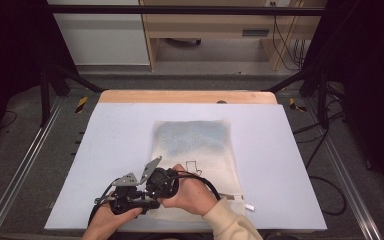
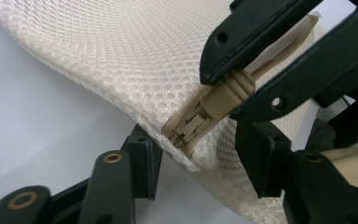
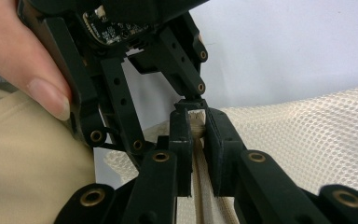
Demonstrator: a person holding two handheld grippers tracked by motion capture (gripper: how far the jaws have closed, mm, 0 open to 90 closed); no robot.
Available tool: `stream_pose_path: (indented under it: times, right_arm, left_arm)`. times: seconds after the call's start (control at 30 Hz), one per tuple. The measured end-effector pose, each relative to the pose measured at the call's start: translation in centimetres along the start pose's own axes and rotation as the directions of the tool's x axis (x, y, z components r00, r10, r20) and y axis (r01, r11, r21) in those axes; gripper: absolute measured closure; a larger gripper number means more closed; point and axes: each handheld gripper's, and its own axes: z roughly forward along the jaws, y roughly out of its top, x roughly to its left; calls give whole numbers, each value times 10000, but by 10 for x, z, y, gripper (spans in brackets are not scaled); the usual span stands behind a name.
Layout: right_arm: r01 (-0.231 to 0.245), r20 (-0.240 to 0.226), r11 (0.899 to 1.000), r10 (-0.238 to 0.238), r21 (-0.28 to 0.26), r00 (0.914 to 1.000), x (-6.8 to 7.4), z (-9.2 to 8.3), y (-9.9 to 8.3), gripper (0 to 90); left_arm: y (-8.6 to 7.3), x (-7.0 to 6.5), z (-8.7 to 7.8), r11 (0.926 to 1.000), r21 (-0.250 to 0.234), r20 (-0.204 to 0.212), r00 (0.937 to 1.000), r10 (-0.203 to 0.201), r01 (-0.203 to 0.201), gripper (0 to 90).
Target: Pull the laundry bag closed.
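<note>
Mesh bag (image 1: pixel 195 150) flat on table (image 1: pixel 110 150), near edge, right tool (image 3: pixel 197 122) clamped on zipper pull (image 2: pixel 223 95) at bag corner, left tool (image 2: pixel 191 161) jaws spread wide around that corner, gripping nothing, both hands close together.

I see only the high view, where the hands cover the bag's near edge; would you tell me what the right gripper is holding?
Observer: The right gripper is shut on the beige zipper pull of the mesh bag.
Operator: Thank you. Is the left gripper clamping the bag too?
Observer: No. The left gripper is open, its jaws standing apart either side of the bag's corner, with bare table showing beside one jaw.
Operator: And where is the slider?
Observer: The slider sits right at that corner, between the left jaws.
</note>
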Motion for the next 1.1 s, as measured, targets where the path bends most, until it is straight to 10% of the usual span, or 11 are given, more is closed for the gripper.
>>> stream_pose_path:
  times: [1.1]
  right_arm:
    - [21,51,9988,-24,484,10000,-2,3,-6,821]
  left_arm:
    - [2,4,-2,9998,44,-395,9990,210,-208,783]
